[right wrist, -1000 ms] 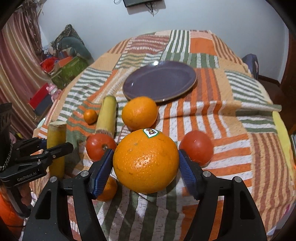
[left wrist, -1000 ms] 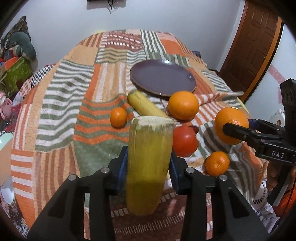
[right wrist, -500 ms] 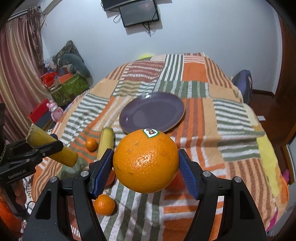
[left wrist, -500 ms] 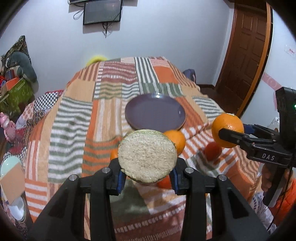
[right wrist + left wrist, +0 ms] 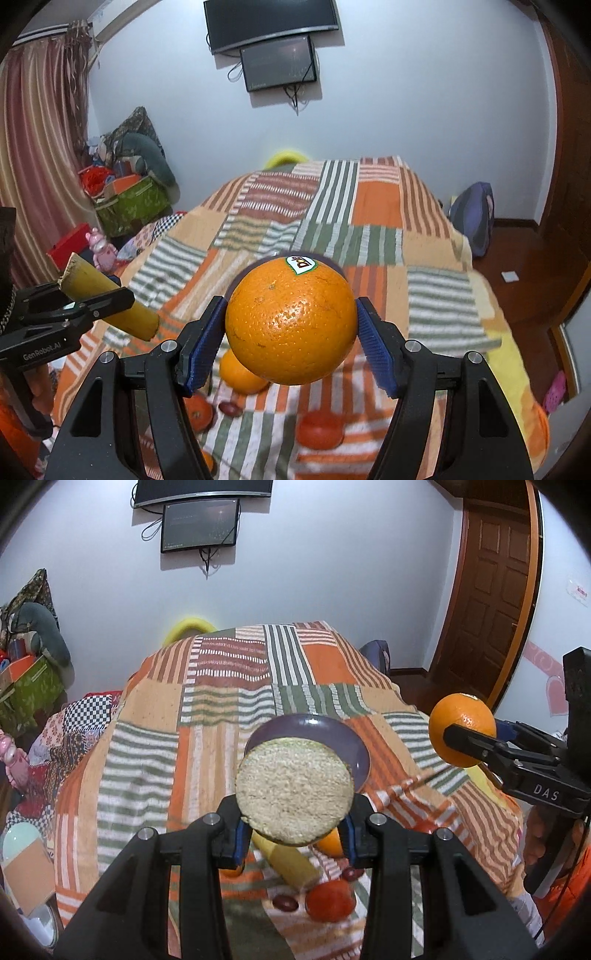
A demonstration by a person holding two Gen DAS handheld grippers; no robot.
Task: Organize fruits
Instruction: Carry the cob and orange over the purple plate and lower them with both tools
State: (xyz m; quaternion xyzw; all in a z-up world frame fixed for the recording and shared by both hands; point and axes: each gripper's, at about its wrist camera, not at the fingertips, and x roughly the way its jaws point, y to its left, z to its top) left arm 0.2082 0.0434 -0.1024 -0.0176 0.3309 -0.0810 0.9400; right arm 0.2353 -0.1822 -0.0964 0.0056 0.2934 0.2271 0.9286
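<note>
My left gripper (image 5: 293,830) is shut on a yellow sugarcane piece (image 5: 293,794), its pale cut end facing the camera, held high above the bed; it also shows in the right wrist view (image 5: 110,302). My right gripper (image 5: 291,343) is shut on a large orange (image 5: 291,321) with a sticker, also seen at right in the left wrist view (image 5: 461,734). The purple plate (image 5: 347,734) lies on the patchwork blanket, partly hidden behind the cane. Below lie another cane piece (image 5: 291,864), an orange (image 5: 240,376) and red tomatoes (image 5: 328,901).
The bed's patchwork blanket (image 5: 229,701) fills the middle. A wooden door (image 5: 495,583) stands at right, screens (image 5: 201,524) hang on the wall, clutter and boxes (image 5: 125,199) sit at left. Small dark fruits (image 5: 284,902) lie near the tomato.
Both grippers have lifted higher with their fruit and tilted up; the bed and plate now sit lower and farther in both views.
</note>
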